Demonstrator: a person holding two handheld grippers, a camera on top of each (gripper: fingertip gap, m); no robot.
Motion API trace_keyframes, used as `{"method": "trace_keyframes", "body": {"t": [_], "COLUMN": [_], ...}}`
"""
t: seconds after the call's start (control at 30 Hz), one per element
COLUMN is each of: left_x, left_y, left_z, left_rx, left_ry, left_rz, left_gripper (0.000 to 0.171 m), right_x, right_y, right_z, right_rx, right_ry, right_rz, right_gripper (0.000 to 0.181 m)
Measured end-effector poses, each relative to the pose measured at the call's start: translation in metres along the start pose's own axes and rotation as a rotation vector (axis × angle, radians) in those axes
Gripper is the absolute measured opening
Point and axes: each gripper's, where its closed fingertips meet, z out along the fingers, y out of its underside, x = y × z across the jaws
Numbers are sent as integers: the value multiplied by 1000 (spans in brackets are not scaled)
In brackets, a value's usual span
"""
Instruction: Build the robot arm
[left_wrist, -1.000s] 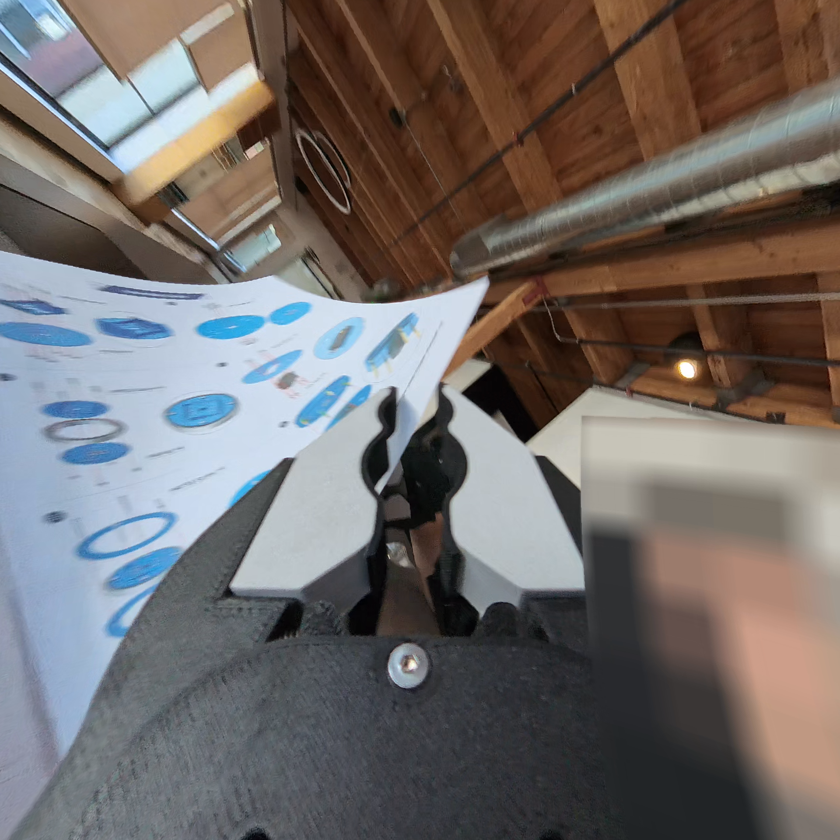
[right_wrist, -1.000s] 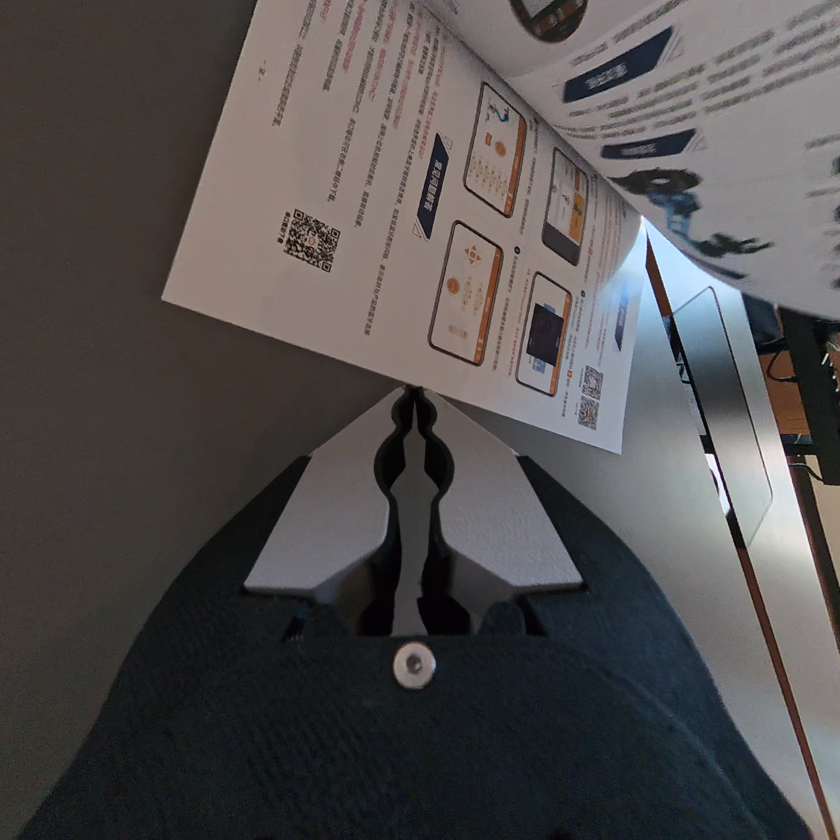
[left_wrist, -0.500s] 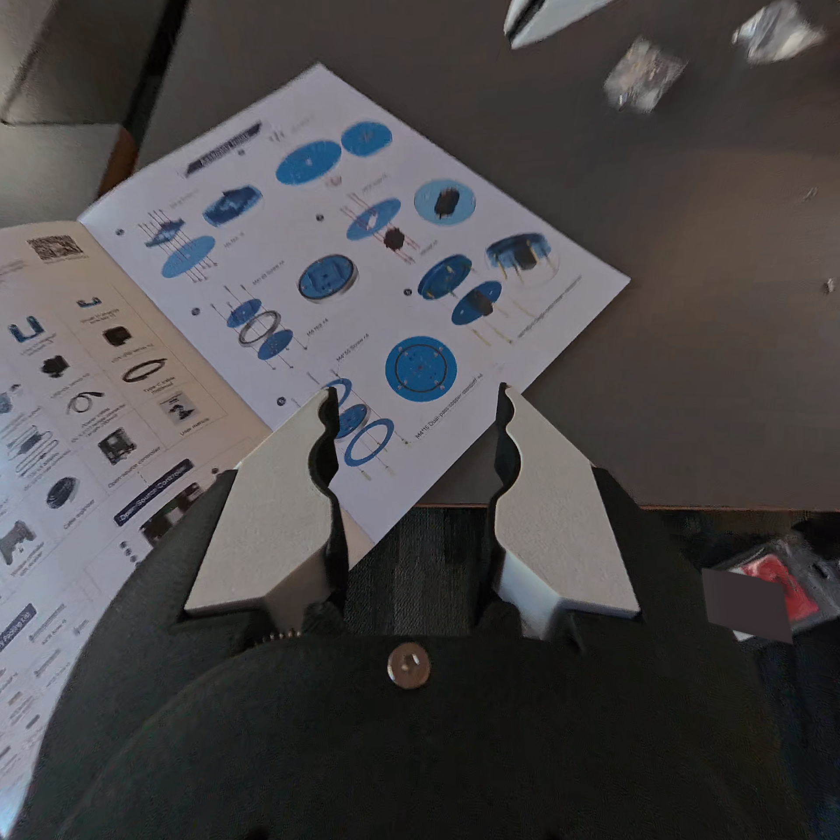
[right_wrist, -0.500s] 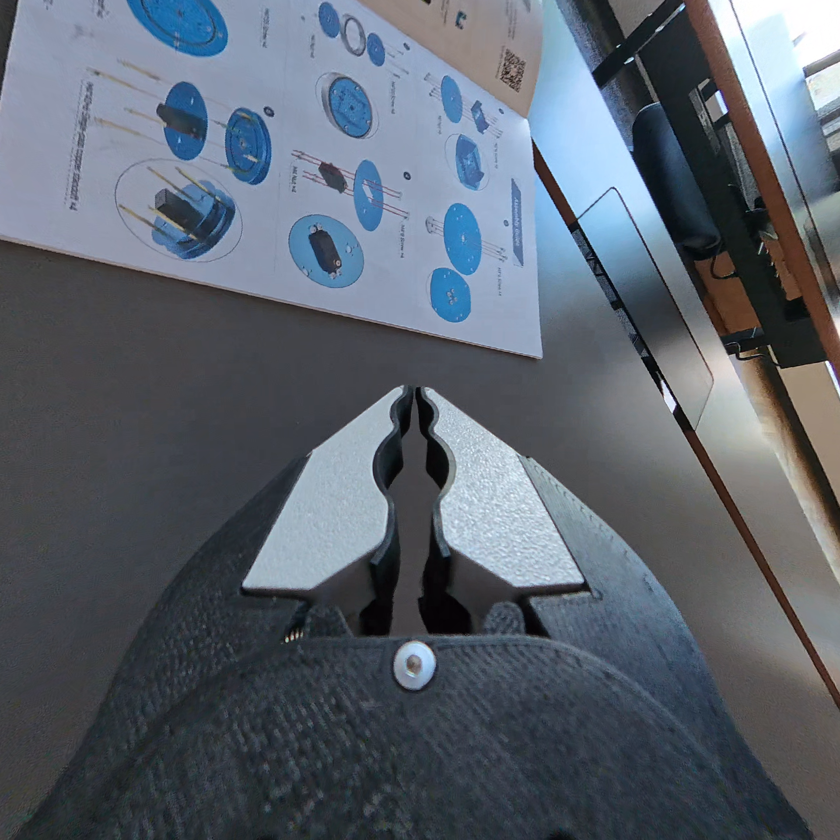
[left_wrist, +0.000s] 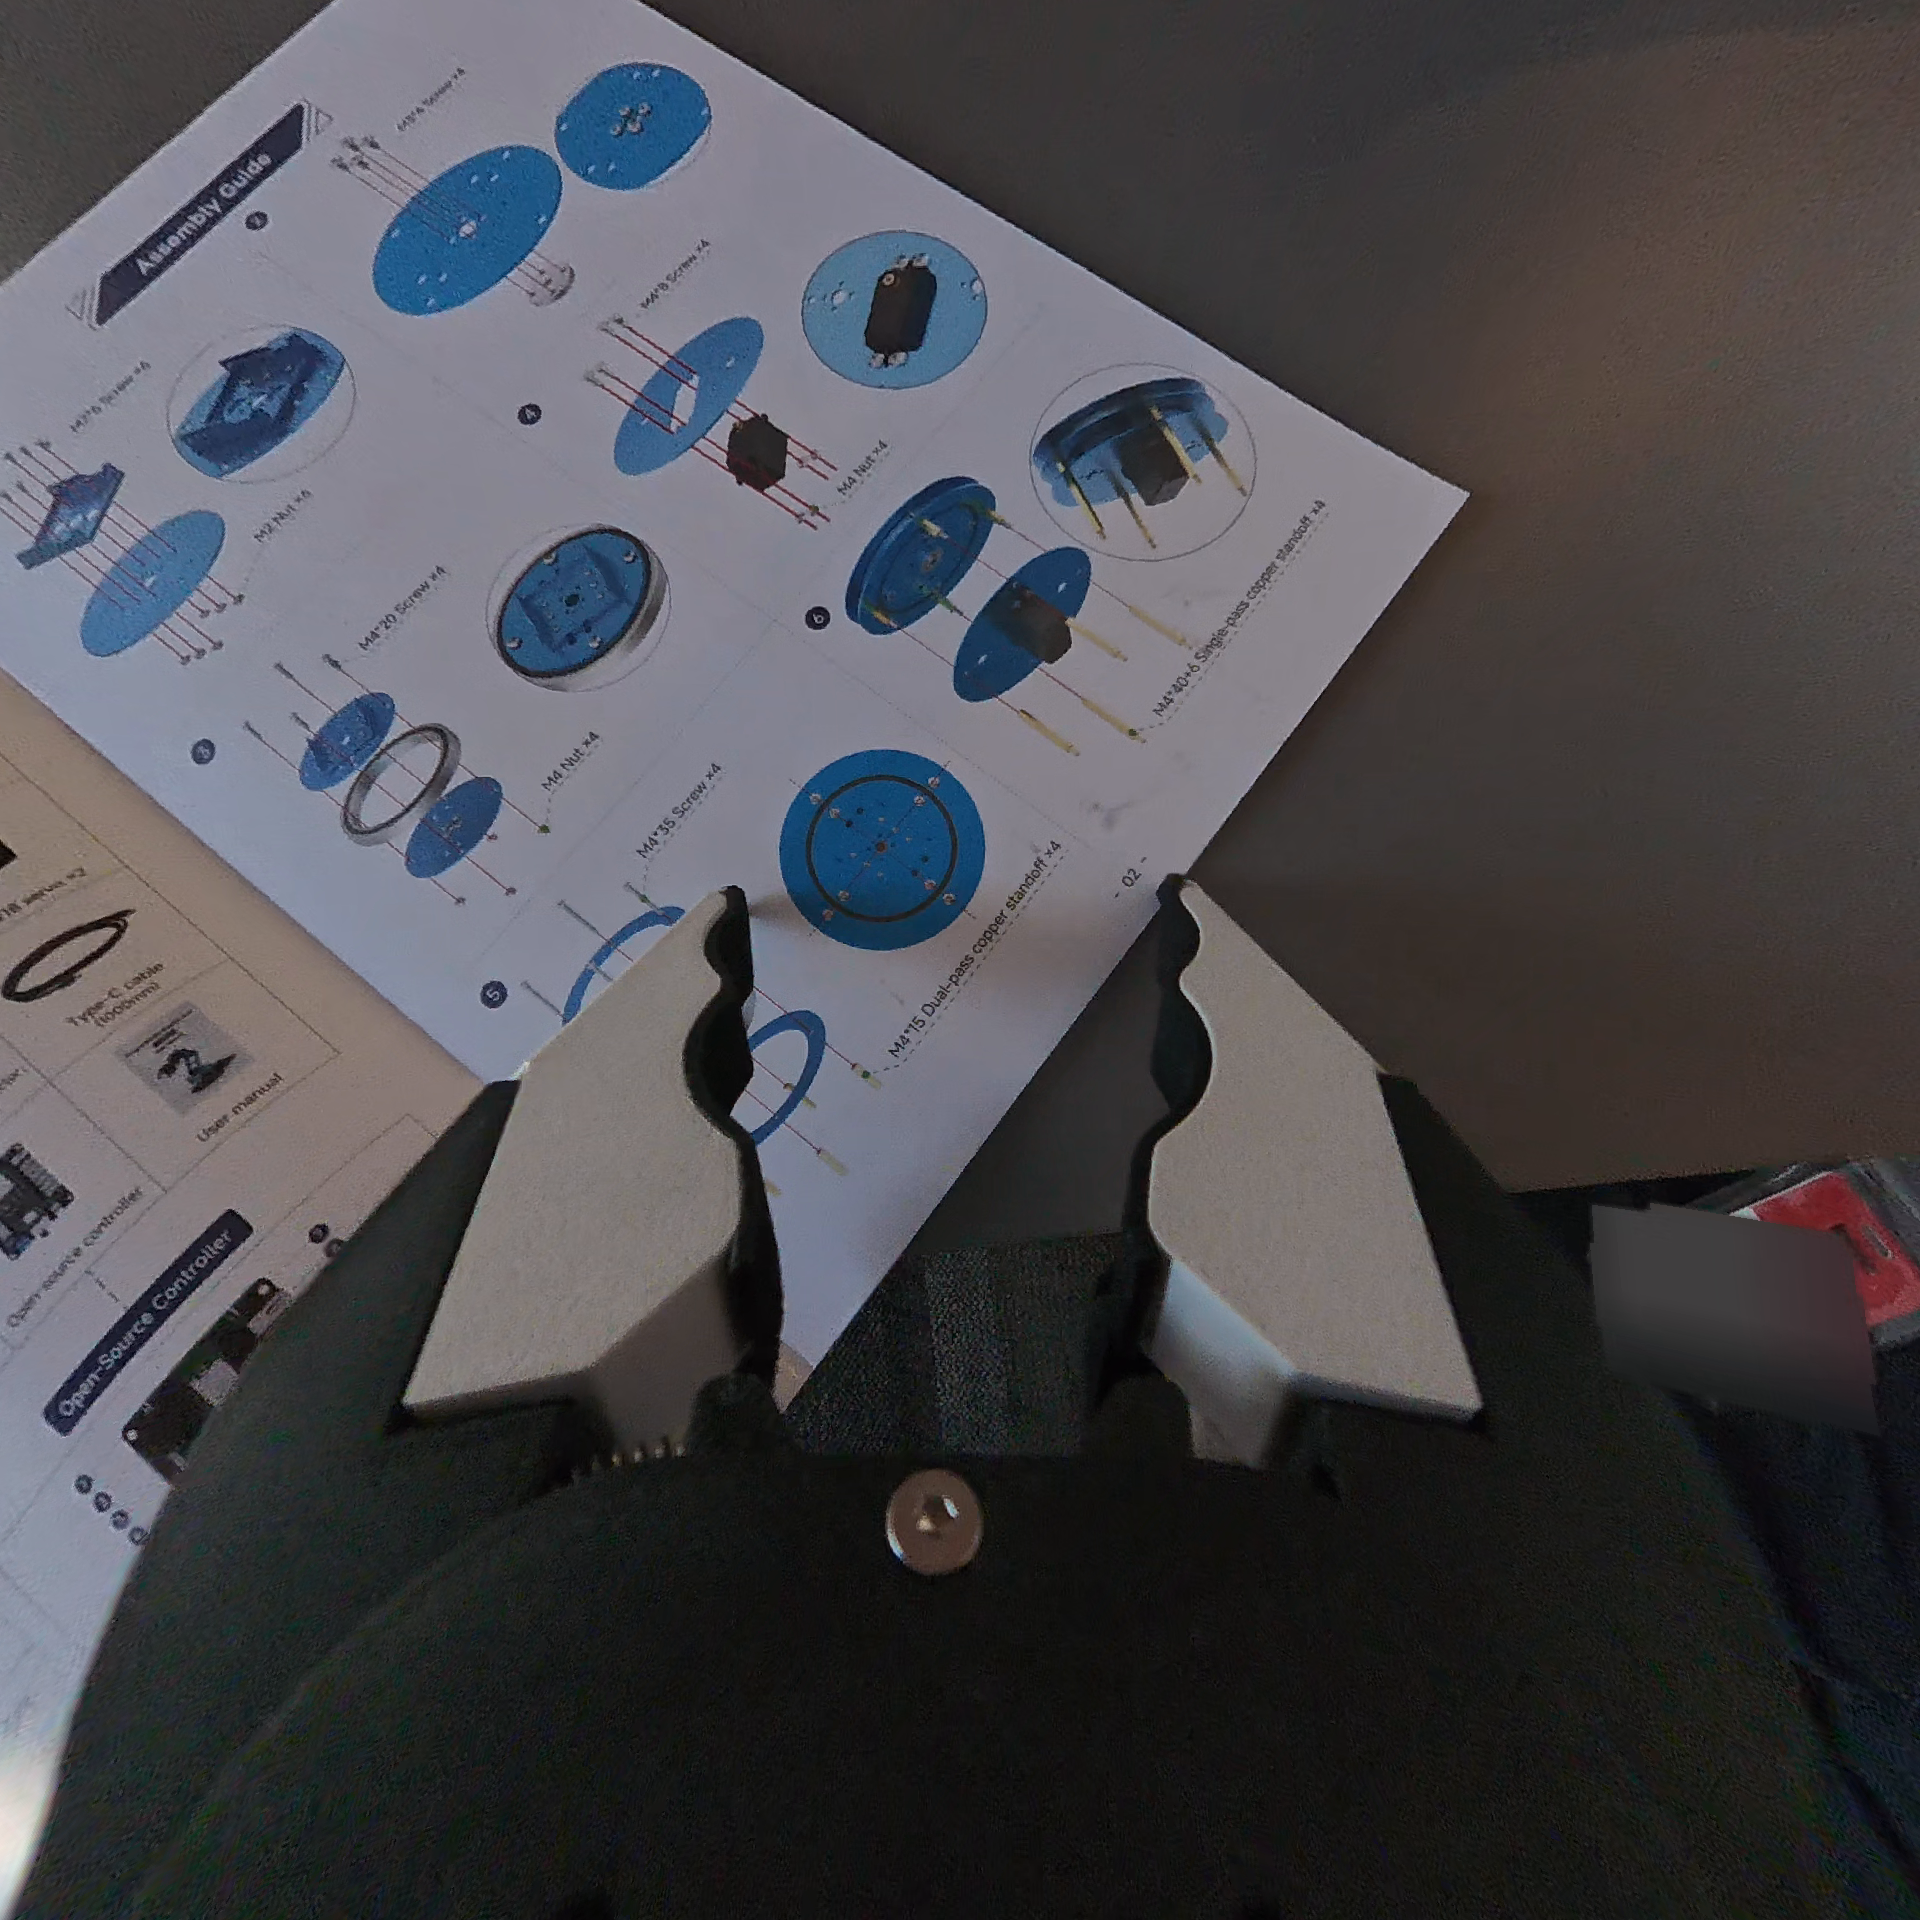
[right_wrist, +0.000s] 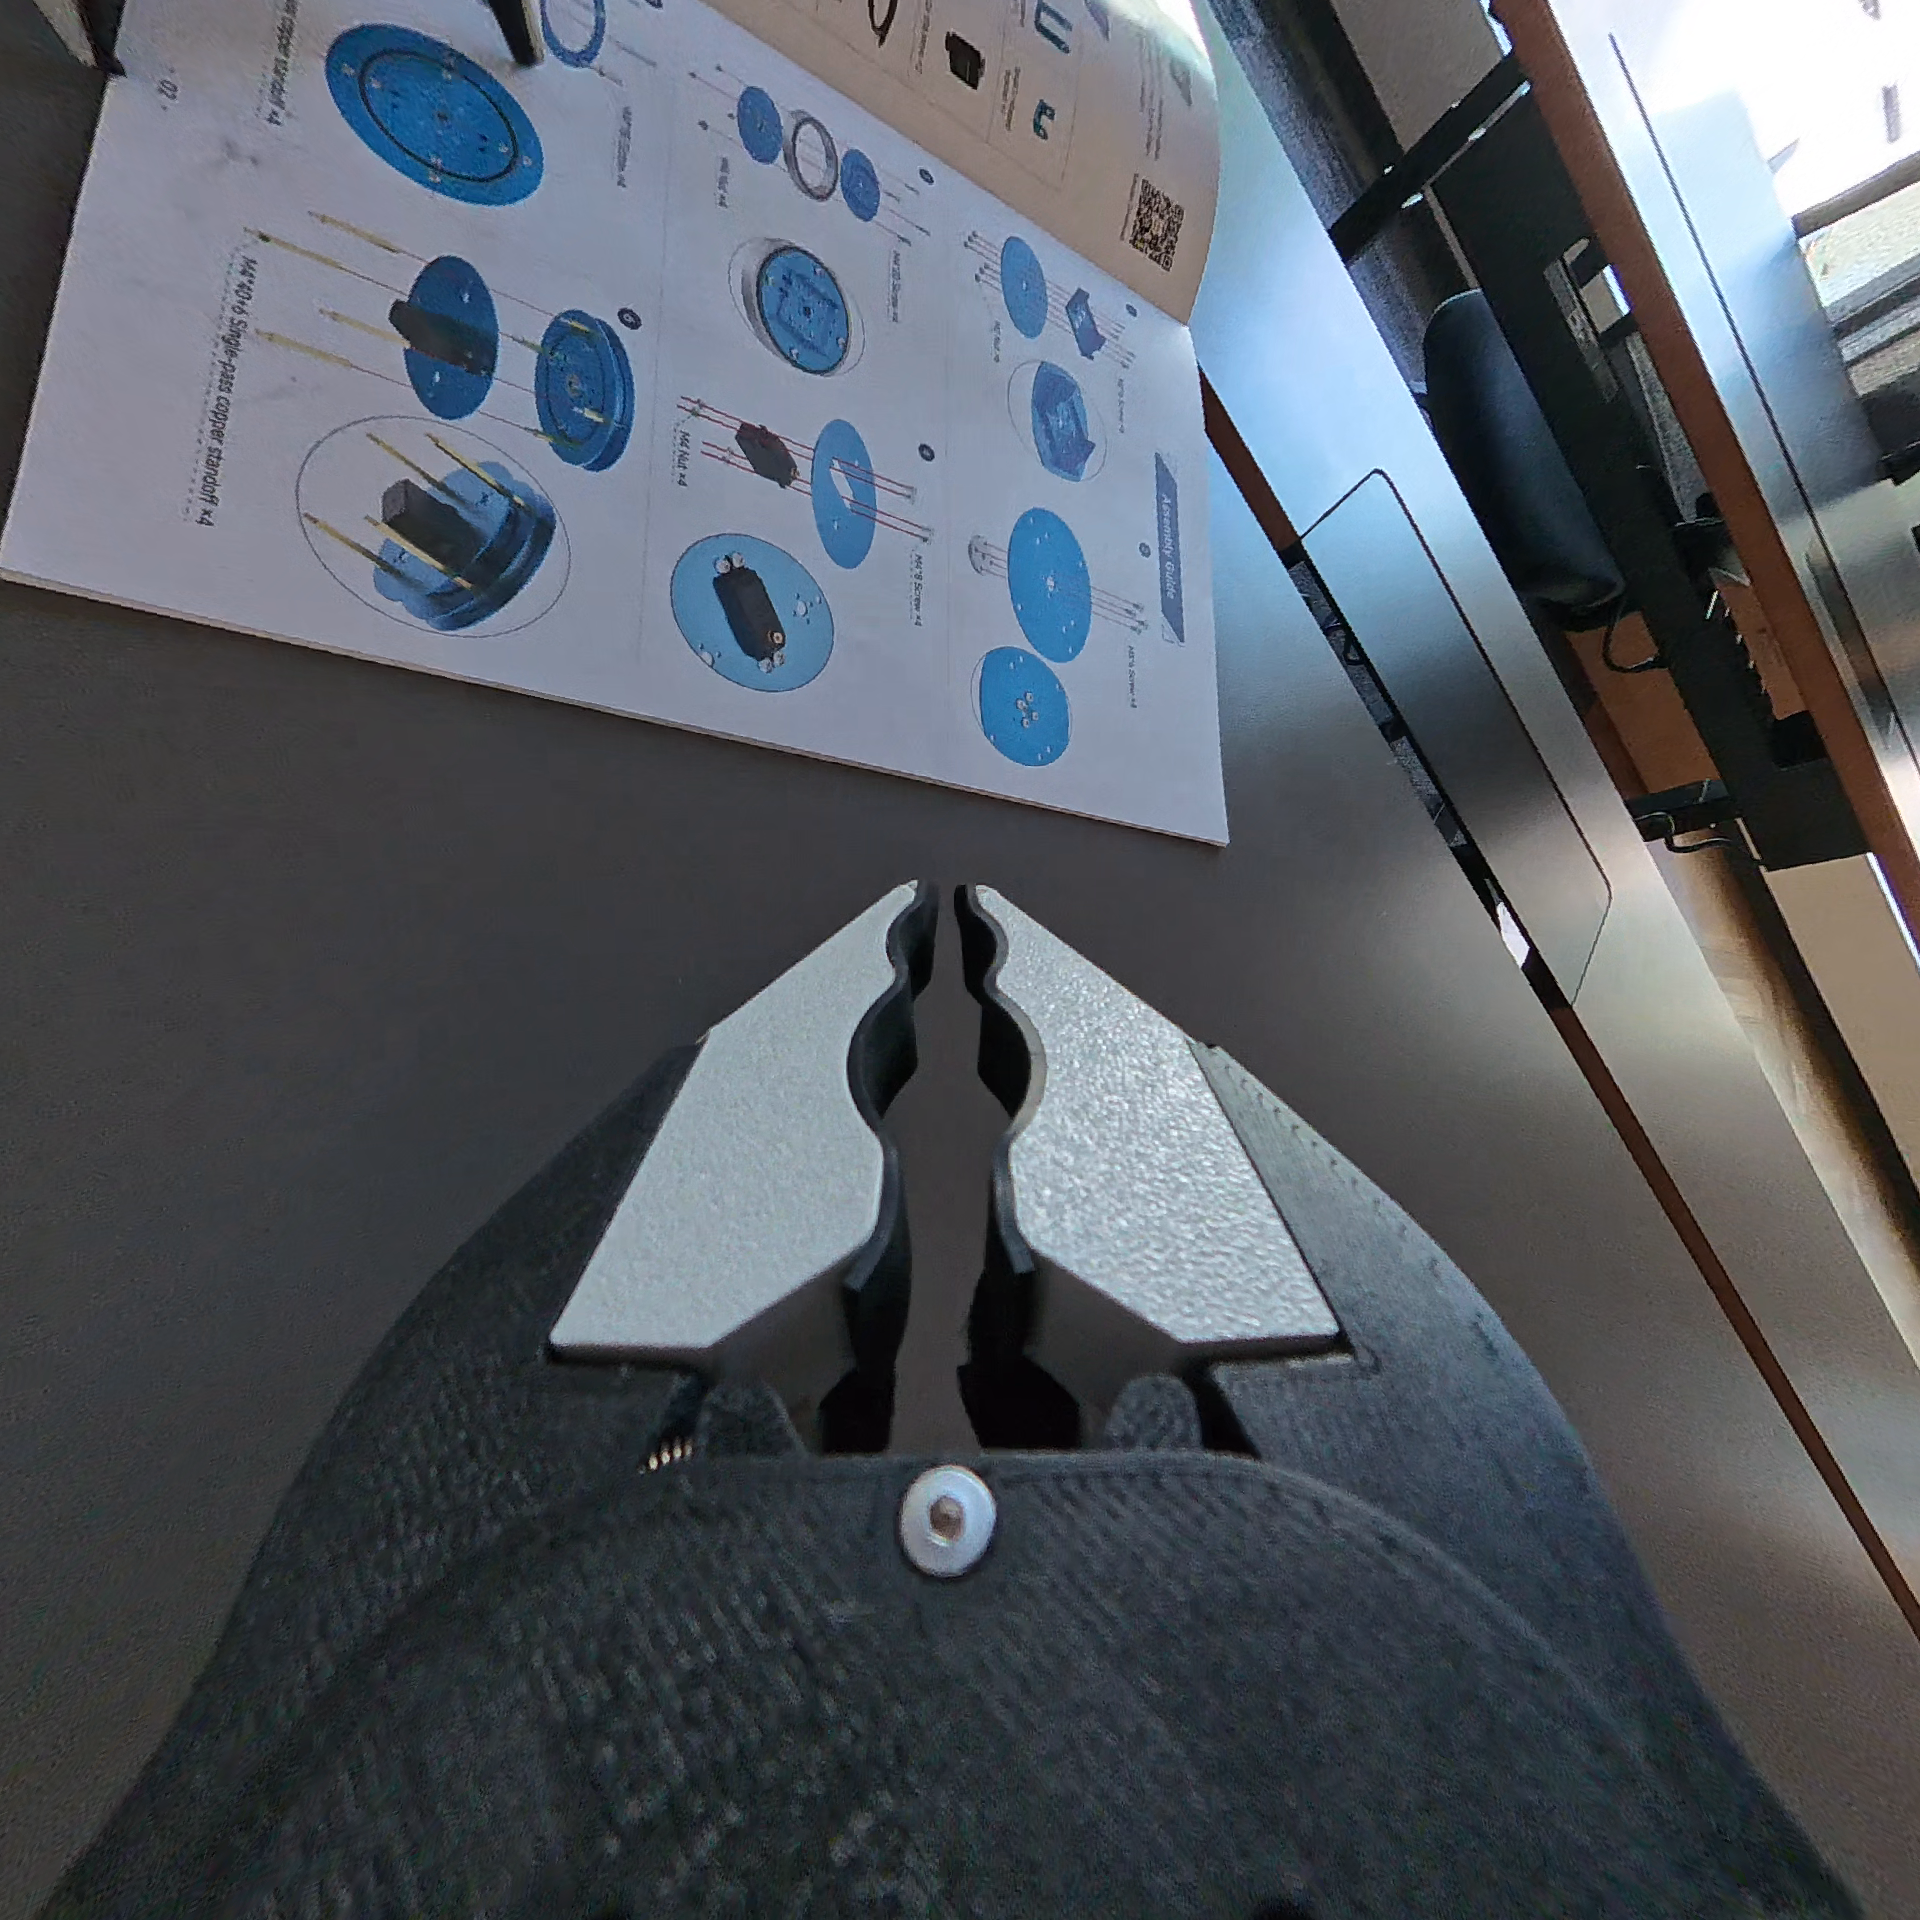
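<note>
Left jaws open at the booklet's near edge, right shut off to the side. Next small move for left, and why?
Probably ease the left gripper straight back off the booklet, jaws open. The page lies flat on the table, nothing is held, and its near corner overhangs the table edge between the jaws, so closing or a sideways move could snag it. The right gripper is clear.
</note>
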Motion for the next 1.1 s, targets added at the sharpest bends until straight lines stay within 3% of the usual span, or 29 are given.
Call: {"method": "trace_keyframes", "body": {"t": [0.2,0.5,0.67,0.77,0.9,1.0,1.1], "left_x": [2,13,32,42,73,105,141], "left_y": [-13,-57,-60,-69,-76,-58,-25], "left_z": [12,52,44,3,-91,-165,-246], "left_rx": [15,44,31,173,377,470,582], "left_ry": [4,-28,-29,10,34,-52,-231], "left_rz": [-9,-57,-102,-193,-293,-332,-363], "left_gripper": [76,77,87,85,86,87,83], "right_x": [-2,-1,1,0,-1,2,1], "right_y": [1,5,5,-2,-16,-32,-46], "right_z": [1,2,1,0,-4,-14,-24], "right_rx": [-9,-22,-13,25,106,215,311], "right_ry": [-6,-10,-3,-12,-30,-46,-84], "right_rz": [-6,0,5,20,82,141,182], "right_gripper": [4,7,10,14,18,26,30]}}
